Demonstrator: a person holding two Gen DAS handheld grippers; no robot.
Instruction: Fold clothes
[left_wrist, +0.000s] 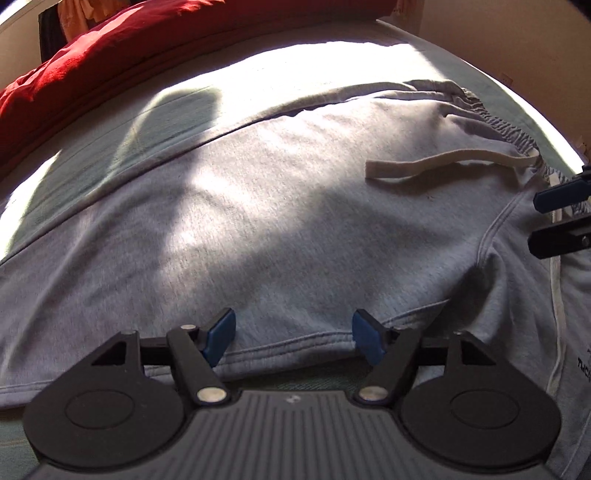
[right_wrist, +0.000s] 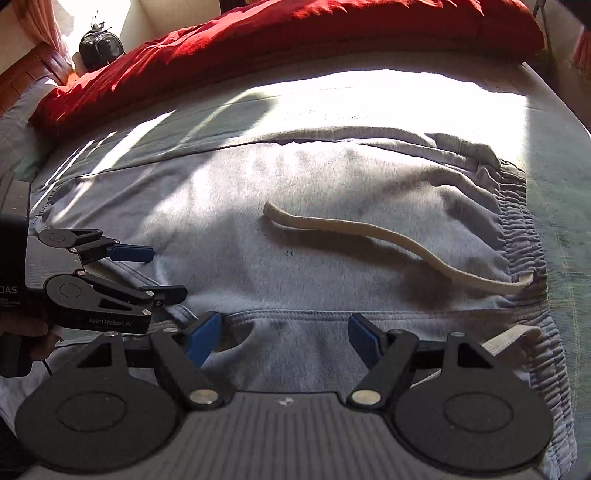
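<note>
grey sweatpants are spread flat on the bed, drawstring loose on top. left gripper and right gripper are held wide apart over the near hem, nothing gripped, likely positioned for a fold.

bed: pale green sheet; on it: grey sweatpants; red blanket

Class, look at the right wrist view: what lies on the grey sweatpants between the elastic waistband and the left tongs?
In the right wrist view, a beige drawstring lies loose across the grey sweatpants, between the elastic waistband and the left tongs.
</note>
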